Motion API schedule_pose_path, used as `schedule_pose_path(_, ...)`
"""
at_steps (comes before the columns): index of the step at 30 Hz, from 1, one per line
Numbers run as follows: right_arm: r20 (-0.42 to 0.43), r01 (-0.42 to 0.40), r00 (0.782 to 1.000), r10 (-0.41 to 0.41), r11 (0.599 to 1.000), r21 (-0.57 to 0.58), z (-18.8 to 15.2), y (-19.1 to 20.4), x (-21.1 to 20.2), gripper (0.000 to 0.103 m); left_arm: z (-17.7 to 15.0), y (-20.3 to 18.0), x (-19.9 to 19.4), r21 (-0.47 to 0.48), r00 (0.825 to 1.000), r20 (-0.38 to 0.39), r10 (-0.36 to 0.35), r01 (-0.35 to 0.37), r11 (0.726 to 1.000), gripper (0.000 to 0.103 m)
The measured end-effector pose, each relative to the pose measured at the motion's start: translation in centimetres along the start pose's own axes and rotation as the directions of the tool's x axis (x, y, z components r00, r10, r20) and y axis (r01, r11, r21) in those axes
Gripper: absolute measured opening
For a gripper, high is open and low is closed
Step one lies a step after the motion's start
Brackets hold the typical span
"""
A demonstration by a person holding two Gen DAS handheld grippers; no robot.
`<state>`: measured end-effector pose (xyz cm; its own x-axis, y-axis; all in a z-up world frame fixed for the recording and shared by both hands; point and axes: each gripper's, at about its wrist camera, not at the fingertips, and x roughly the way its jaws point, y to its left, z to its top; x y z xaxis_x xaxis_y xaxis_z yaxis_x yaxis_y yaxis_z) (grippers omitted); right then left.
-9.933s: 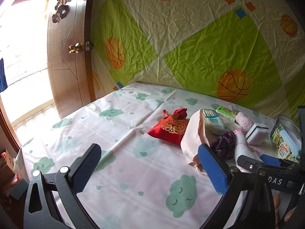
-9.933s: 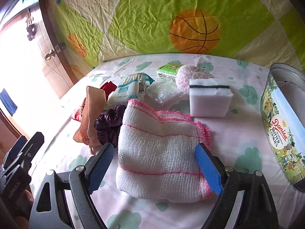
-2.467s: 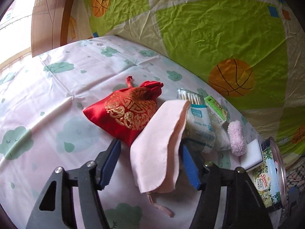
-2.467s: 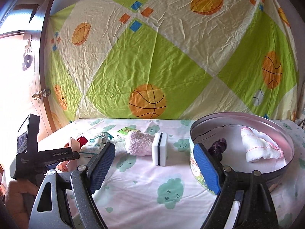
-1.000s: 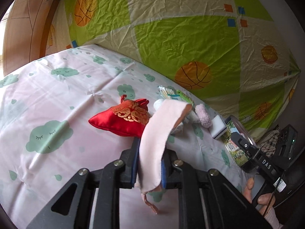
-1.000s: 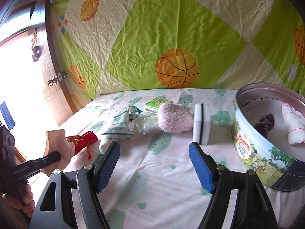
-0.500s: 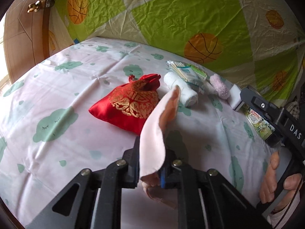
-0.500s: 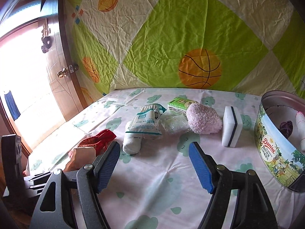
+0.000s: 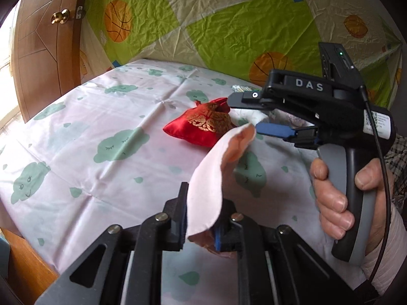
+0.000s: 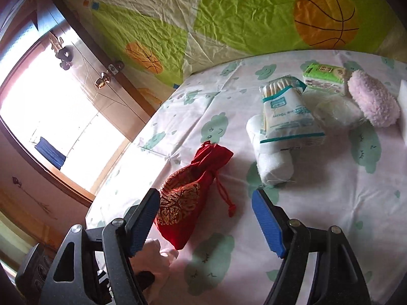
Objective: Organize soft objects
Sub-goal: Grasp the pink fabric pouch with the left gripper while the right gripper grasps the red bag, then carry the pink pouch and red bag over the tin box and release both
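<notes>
**Left jaws clamp pink cloth; right jaws open over red pouch**

The left gripper (image 9: 201,226), at the lower centre of its view, is closed on the pink cloth (image 9: 211,185), which stands up from the jaws. The right gripper (image 10: 206,218) is open, jaws spread at the lower centre of its view. The red pouch (image 10: 188,193) lies on the bed sheet (image 10: 330,203) between them, against the left jaw. A hand (image 9: 338,193) grips the right gripper's handle at the right edge of the left view.
</notes>
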<state>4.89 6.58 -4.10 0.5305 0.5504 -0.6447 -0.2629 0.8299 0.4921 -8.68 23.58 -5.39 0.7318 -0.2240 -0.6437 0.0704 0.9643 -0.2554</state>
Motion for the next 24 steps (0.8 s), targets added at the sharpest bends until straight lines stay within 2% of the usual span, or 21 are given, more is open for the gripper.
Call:
schedule_pose_path(5, -0.075, -0.010, 0.997, 0.011, 1.000, 0.014, 0.2, 1.9, 3.4, 0.077, -0.5, 2.7, -0.6, -0.104, 0.999, 0.016, 0.047, -0.045, 0.994, 0.013)
schedule_pose_path(7, -0.059, 0.033, 0.998, -0.036, 0.999, -0.039, 0.1, 3.1, 4.0, 0.075, -0.7, 3.4, -0.7, -0.140, 0.998, 0.025, 0.049, -0.045, 0.989, 0.013)
schedule_pose_path(8, -0.060, 0.054, 0.997, -0.058, 0.996, -0.069, -0.1, 3.5, 4.3, 0.062, -0.7, 3.5, -0.8, -0.151, 0.998, 0.033, 0.057, -0.051, 0.987, 0.013)
schedule_pose_path(9, -0.052, 0.082, 0.995, -0.088, 0.990, -0.110, -0.3, 3.8, 4.3, 0.039, -0.6, 3.6, -0.9, -0.158, 0.997, 0.041, 0.066, -0.059, 0.986, 0.013)
schedule_pose_path(10, -0.070, 0.088, 0.993, -0.099, 0.985, -0.148, -0.5, 4.0, 4.6, 0.029, -0.6, 3.7, -1.0, -0.165, 0.996, 0.050, 0.075, -0.066, 0.984, 0.013)
schedule_pose_path(13, -0.063, 0.073, 0.994, -0.086, 0.981, -0.182, -0.9, 3.6, 4.0, 0.013, -0.3, 3.8, -1.2, -0.190, 0.993, 0.077, 0.086, -0.070, 0.979, 0.013)
schedule_pose_path(15, -0.053, 0.021, 0.998, -0.031, 0.984, -0.179, -0.9, 3.2, 3.1, 0.011, 0.0, 3.8, -1.5, -0.195, 0.992, 0.092, 0.088, -0.069, 0.978, 0.013)
schedule_pose_path(19, 0.043, -0.048, 0.997, 0.059, 0.976, -0.214, -0.6, 3.2, -0.6, 0.011, 0.6, 3.4, -2.6, -0.202, 0.986, 0.140, 0.090, -0.061, 0.977, 0.013)
schedule_pose_path(24, 0.197, -0.061, 0.973, 0.124, 0.952, -0.299, -1.0, 3.0, -6.6, 0.011, 2.1, 1.9, -3.8, -0.187, 0.976, 0.203, 0.082, -0.043, 0.982, 0.013)
